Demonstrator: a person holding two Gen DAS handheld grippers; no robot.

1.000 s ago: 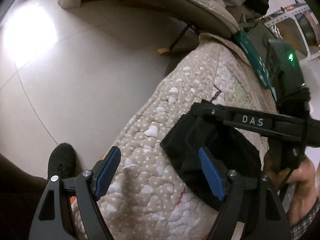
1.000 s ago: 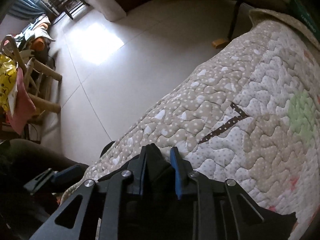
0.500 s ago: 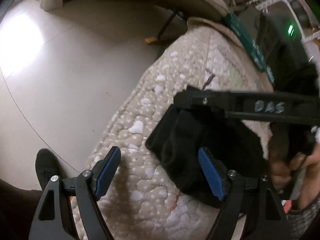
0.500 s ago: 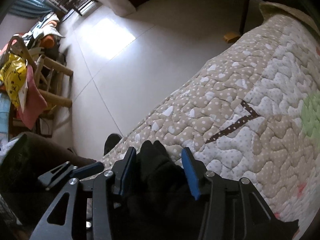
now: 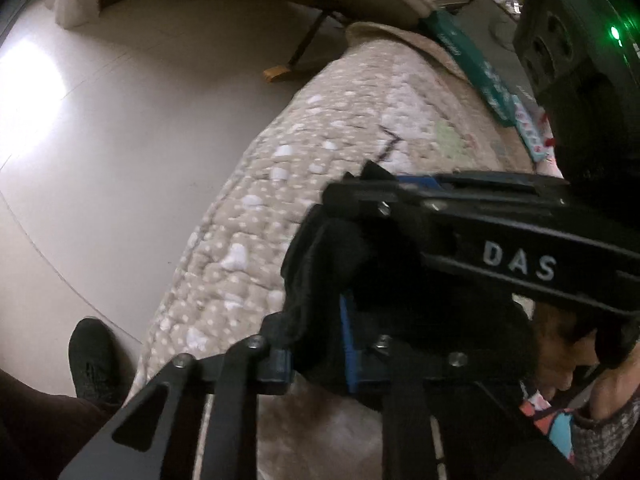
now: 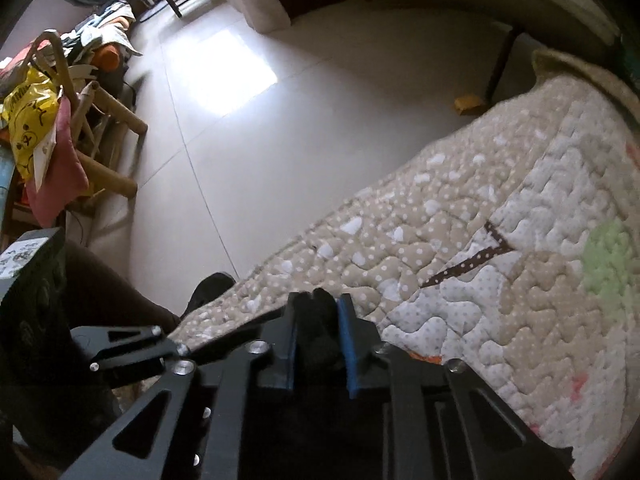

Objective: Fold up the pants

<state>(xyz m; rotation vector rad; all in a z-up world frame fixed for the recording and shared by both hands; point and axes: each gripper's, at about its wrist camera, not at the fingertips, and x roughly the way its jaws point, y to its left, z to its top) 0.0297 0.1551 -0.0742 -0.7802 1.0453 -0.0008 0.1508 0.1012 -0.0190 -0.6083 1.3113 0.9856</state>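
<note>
1. The pants (image 5: 400,280) are black, soft and limp, and I judge them light. They will sag and bunch wherever you do not support them, and stacked layers may slide over one another.
2. They sit bunched at the near edge of the bed, over the quilt (image 5: 304,168), pinched up between your two tools. How much of the cloth lies flat beneath cannot be seen from either camera.
3. Take hold at an edge or a folded corner, gathering all layers at once. A pinch in mid-cloth would, in my view, lift only the top layer and spoil the fold.
4. Your left tongs (image 5: 316,356) are clenched on a thick wad of the pants, the blue pads nearly buried in it.
5. Your right tongs (image 6: 320,344) are likewise closed on the pants, with a tuft of black cloth poking out past the tips.
6. The two grips lie just beside each other, the right tool crossing above the left one.
7. The garment is too crumpled to show waist or hem, so which way it points cannot be told. Its long axis is also unclear; the bundle seems to run roughly across the quilt's edge towards your right.
</note>
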